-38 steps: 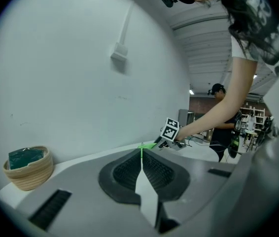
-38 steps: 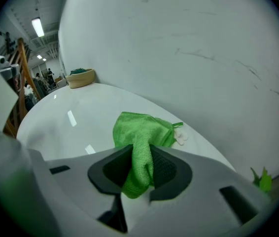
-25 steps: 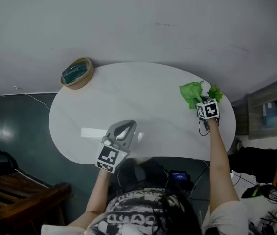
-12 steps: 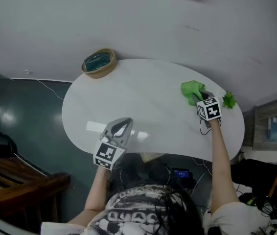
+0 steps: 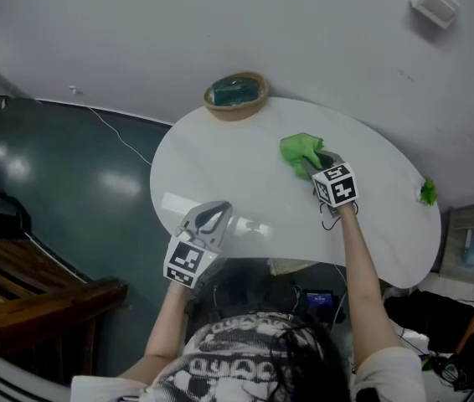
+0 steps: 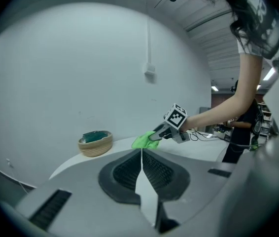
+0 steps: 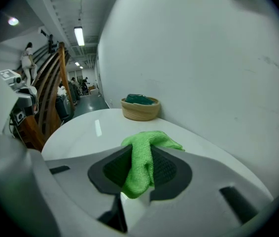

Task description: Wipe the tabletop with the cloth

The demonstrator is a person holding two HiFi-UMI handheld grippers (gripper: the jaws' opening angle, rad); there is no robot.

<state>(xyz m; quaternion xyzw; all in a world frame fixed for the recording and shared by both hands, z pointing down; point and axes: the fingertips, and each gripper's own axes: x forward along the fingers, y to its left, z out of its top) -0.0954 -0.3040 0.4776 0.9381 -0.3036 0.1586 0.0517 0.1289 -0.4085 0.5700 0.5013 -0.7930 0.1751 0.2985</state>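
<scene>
Clamped in the right gripper (image 7: 140, 158) is a green microfibre cloth (image 7: 138, 171): a bunched fold runs between the two dark ribbed pads, which are pressed onto it, and the rest of the fabric spreads out past the tips onto the white oval tabletop (image 5: 237, 170). From the head view the cloth lies in the far middle of the top, a little right of the woven basket (image 5: 236, 95) that stands at the far edge against the pale wall and holds something dark green that cannot be made out. Over the near left edge of the table, well apart from the cloth, is the left gripper (image 6: 141, 153); its jaws are pressed together with nothing between them, and whether it touches the surface cannot be told. A small leafy green thing (image 5: 428, 193) sits at the table's far right edge. A white box (image 5: 435, 5) is fixed to the wall above.
</scene>
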